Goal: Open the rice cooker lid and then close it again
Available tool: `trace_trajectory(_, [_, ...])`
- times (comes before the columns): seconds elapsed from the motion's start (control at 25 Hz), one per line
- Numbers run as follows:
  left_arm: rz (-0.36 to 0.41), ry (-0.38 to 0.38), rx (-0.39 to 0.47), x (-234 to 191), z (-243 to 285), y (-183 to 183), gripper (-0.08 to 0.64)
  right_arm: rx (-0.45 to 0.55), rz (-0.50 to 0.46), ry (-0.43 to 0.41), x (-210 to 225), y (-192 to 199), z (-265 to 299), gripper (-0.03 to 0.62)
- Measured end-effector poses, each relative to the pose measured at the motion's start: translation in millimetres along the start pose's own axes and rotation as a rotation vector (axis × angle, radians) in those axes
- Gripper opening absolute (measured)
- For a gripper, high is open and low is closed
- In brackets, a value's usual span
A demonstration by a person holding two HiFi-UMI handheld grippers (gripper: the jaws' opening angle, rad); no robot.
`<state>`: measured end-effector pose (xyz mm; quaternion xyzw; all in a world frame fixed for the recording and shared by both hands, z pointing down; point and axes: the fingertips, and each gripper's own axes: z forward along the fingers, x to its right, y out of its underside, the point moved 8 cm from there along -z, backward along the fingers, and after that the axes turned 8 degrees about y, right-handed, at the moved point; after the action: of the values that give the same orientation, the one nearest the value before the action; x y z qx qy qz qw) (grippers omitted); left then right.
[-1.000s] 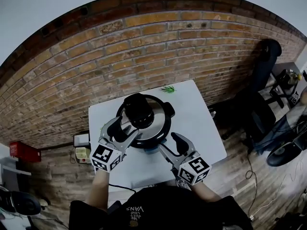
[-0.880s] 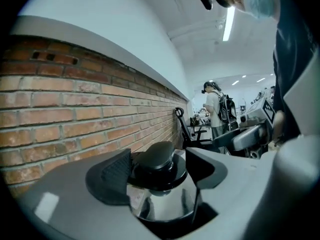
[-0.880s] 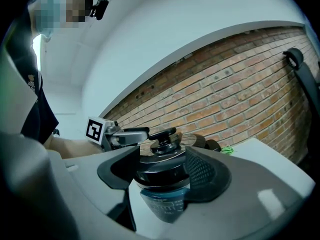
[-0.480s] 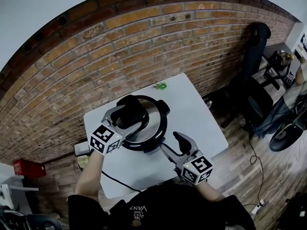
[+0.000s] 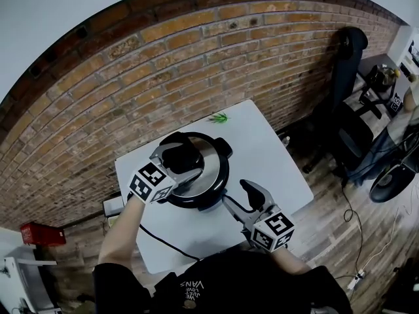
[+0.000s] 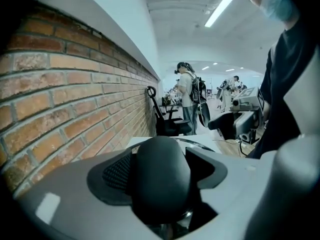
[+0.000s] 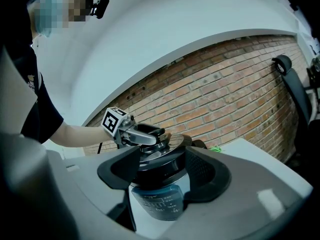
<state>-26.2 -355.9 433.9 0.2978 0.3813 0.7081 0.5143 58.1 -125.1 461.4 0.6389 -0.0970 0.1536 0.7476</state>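
Observation:
A black rice cooker [image 5: 211,187] with a steel lid [image 5: 208,150] stands on a white table [image 5: 262,156]. The lid lies flat on the pot. My left gripper [image 5: 180,162] reaches in from the left, its jaws spread wide on either side of the black lid knob [image 5: 181,156]. In the left gripper view the knob [image 6: 160,176] fills the gap, with space showing on its right side. My right gripper [image 5: 241,200] hovers open at the cooker's front right, apart from it. In the right gripper view the cooker body [image 7: 159,196] sits ahead of the open jaws.
A green sprig [image 5: 218,117] lies at the table's far edge by the brick wall [image 5: 163,64]. A black cable [image 5: 157,241] runs off the table's near left. Office chairs [image 5: 347,142] stand to the right. People stand far off in the left gripper view.
My left gripper has swung from the cooker's front to its left side and its jaws now sit round the knob. The right gripper has hardly moved.

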Motion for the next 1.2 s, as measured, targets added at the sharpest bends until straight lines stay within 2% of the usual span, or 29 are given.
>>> trace_trajectory(0.44, [0.029, 0.034, -0.024, -2, -1, -2, 0.295, -0.023, -0.001, -0.012, -9, 4, 5, 0.274])
trace_trajectory(0.6, [0.09, 0.124, -0.024, -4, -1, -1, 0.295, -0.018, -0.003, 0.011, -8, 7, 1, 0.273])
trace_trajectory(0.96, [0.29, 0.447, -0.02, -15, 1, -2, 0.291, -0.025, 0.004, 0.089, -7, 15, -7, 0.272])
trace_trajectory(1.08, [0.303, 0.479, -0.021, -16, 2, -1, 0.293, -0.028, 0.003, 0.105, -8, 18, -9, 0.272])
trace_trajectory(1.2, [0.296, 0.457, -0.016, -14, 2, -2, 0.291, -0.028, 0.01, 0.119, -7, 19, -11, 0.272])
